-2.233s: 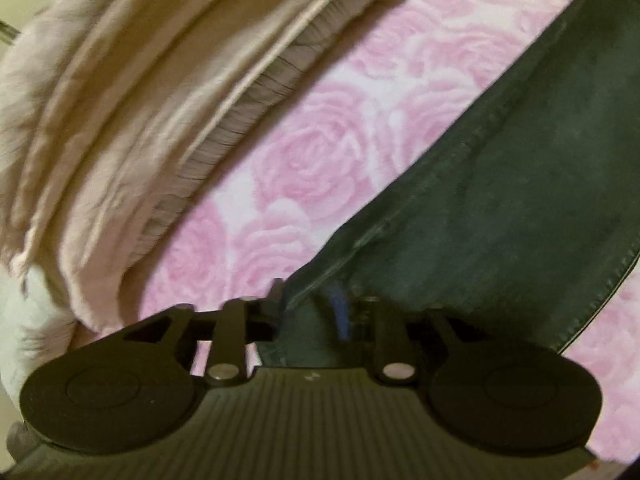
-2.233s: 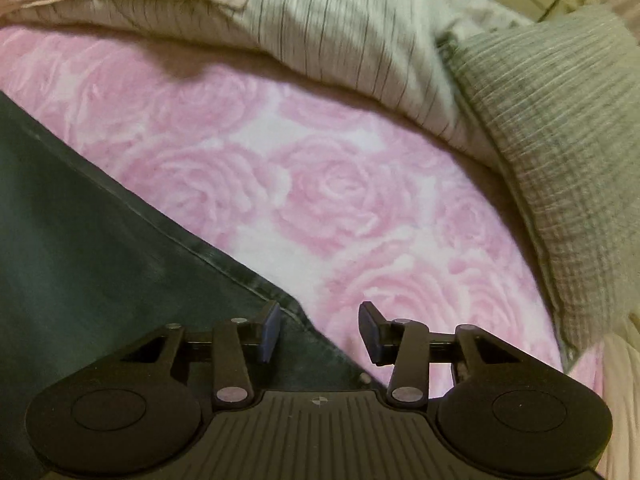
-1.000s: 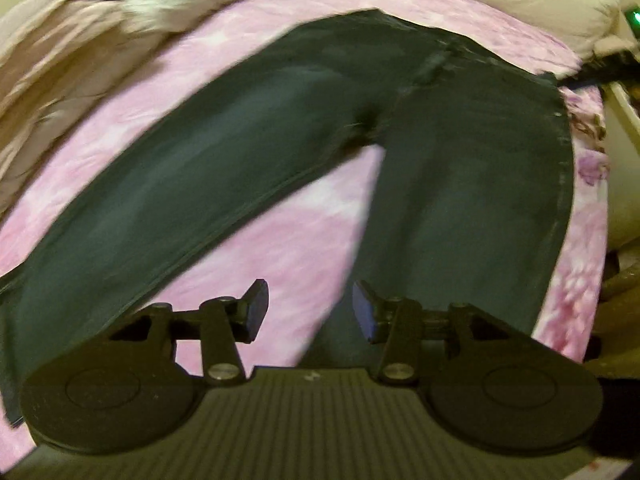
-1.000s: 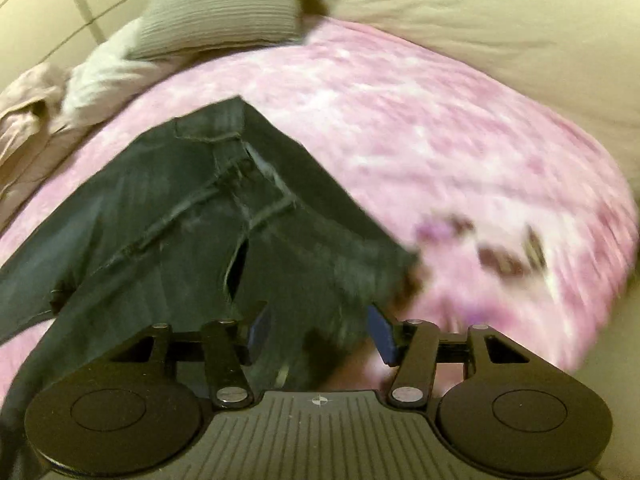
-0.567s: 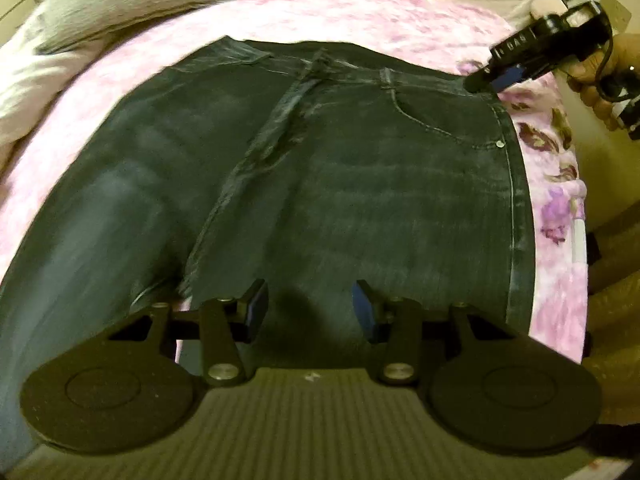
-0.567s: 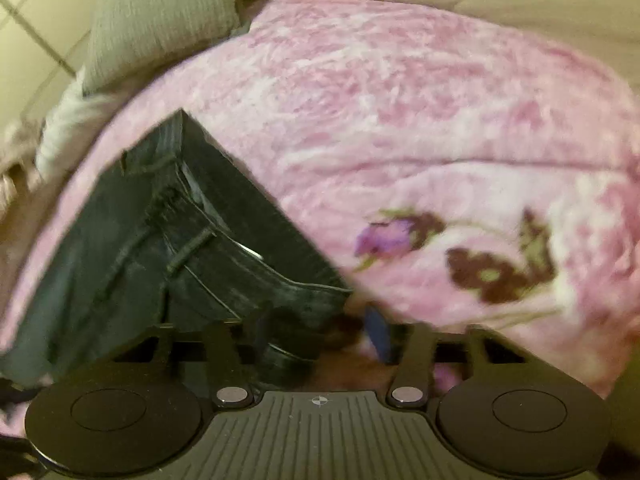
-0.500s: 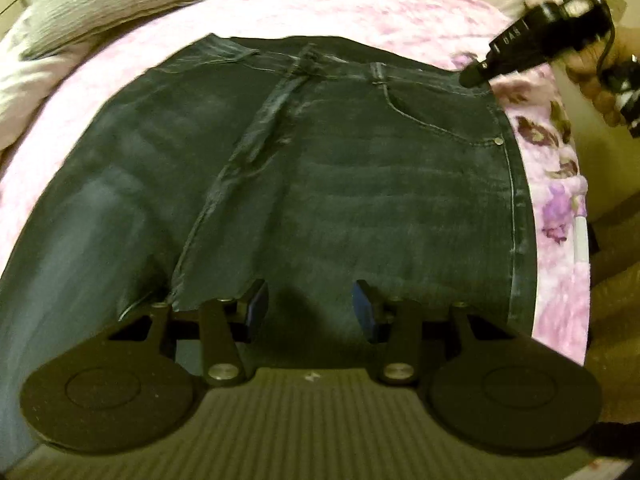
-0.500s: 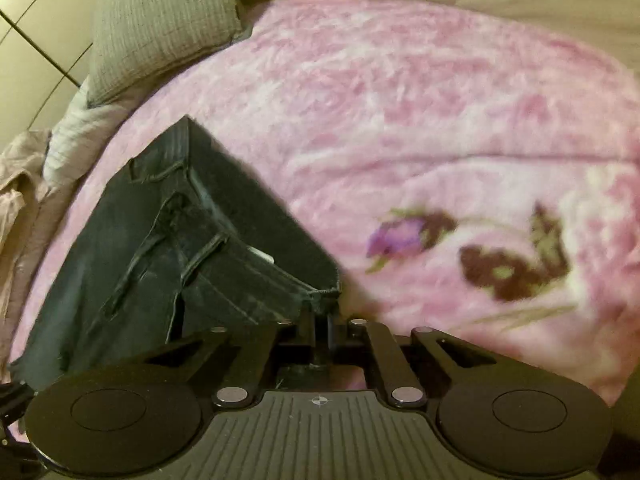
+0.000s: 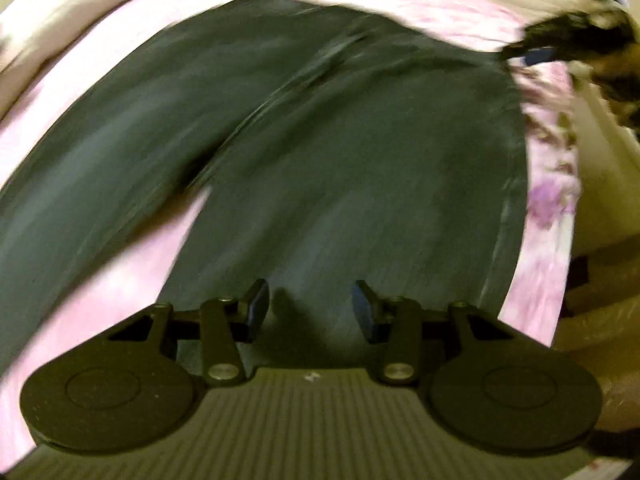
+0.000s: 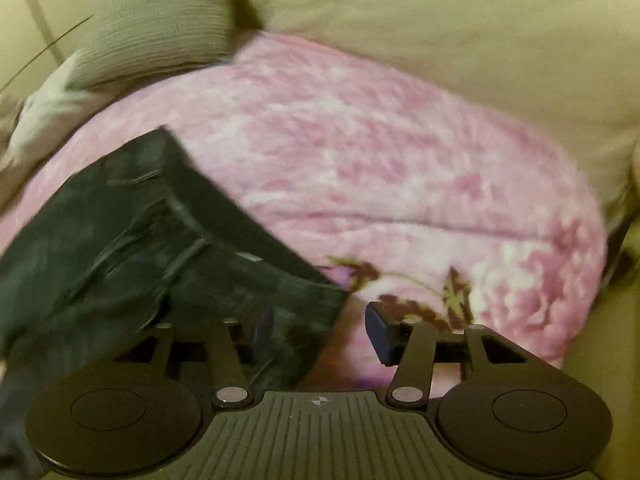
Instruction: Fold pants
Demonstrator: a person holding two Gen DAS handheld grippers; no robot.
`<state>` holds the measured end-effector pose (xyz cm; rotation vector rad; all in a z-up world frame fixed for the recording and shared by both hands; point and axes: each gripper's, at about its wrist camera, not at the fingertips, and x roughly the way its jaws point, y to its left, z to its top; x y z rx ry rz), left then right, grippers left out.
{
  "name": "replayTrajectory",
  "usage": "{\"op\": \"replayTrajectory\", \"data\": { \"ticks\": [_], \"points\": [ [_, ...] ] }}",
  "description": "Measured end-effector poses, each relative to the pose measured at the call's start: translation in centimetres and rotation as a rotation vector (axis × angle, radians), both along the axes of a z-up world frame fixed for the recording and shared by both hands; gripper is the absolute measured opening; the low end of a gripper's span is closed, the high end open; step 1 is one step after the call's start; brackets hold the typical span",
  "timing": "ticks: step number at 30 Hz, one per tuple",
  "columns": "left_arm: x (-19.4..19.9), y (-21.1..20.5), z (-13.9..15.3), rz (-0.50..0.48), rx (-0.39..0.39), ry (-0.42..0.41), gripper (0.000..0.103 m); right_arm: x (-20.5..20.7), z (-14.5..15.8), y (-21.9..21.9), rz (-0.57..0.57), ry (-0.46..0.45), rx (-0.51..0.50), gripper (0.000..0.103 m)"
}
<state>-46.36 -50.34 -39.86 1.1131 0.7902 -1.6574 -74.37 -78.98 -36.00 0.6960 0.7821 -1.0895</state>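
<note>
Dark grey jeans (image 9: 340, 160) lie spread flat on a pink rose blanket (image 9: 132, 272), waistband at the far end and the two legs running toward the camera. My left gripper (image 9: 310, 308) hovers open over the right leg's thigh, with nothing gripped. In the right wrist view the waistband corner of the jeans (image 10: 160, 248) lies under my right gripper (image 10: 320, 330). Its jaws are opening, and the denim corner sits between them, nearer the left pad, without being pressed. In the left wrist view the right gripper (image 9: 560, 44) shows blurred at the waistband's far right corner.
A grey ribbed pillow (image 10: 156, 24) and a beige duvet (image 10: 440, 20) lie beyond the blanket (image 10: 380, 168). The blanket's edge with a purple flower print (image 9: 556, 196) runs along the right of the jeans, and the bed drops off beyond it.
The right gripper, shut at the waistband corner half a second ago, now stands open over it. The left gripper has slid back along the jeans, so the gap between the legs shows again.
</note>
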Motion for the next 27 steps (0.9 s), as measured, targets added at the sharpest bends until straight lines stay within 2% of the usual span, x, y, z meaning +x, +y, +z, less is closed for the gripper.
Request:
{"op": "replayTrajectory", "data": {
  "ticks": [3,6,8,11,13,15,17,20,24,27],
  "points": [
    [4.7,5.1,0.5,0.158,0.046,-0.050,0.040,3.0,1.4,4.0,0.106,-0.019,-0.030,0.048],
    [9.6,10.9,0.1,0.305,0.108,-0.110,0.040,7.1,0.6,8.1,0.266,-0.094,0.053,0.048],
    [12.3,14.3,-0.4,0.389,0.146,-0.134,0.040,10.0,-0.6,10.7,0.383,-0.110,0.097,0.048],
    [15.8,19.3,-1.6,0.493,0.213,-0.143,0.040,13.4,-2.5,14.1,0.497,-0.080,0.149,0.048],
    [17.9,22.8,-3.0,0.561,0.303,-0.129,0.042,15.0,-4.4,15.9,0.525,0.013,0.243,0.048],
    [19.3,25.8,-2.7,0.627,0.278,-0.063,0.045,15.5,-4.7,17.7,0.530,0.100,0.226,0.048],
    [20.2,27.8,-2.2,0.636,0.281,-0.068,0.043,16.2,-4.3,18.5,0.511,0.162,0.244,0.048],
    [22.4,29.9,-0.2,0.652,0.191,-0.077,0.043,17.5,-2.8,20.0,0.515,0.170,0.221,0.048],
    [28.7,31.1,1.5,0.776,0.095,-0.101,0.043,20.9,-1.7,22.5,0.576,0.171,0.189,0.048],
    [33.9,31.4,1.8,0.856,0.034,-0.142,0.043,23.4,-1.7,24.1,0.616,0.168,0.173,0.048]
  ]
}}
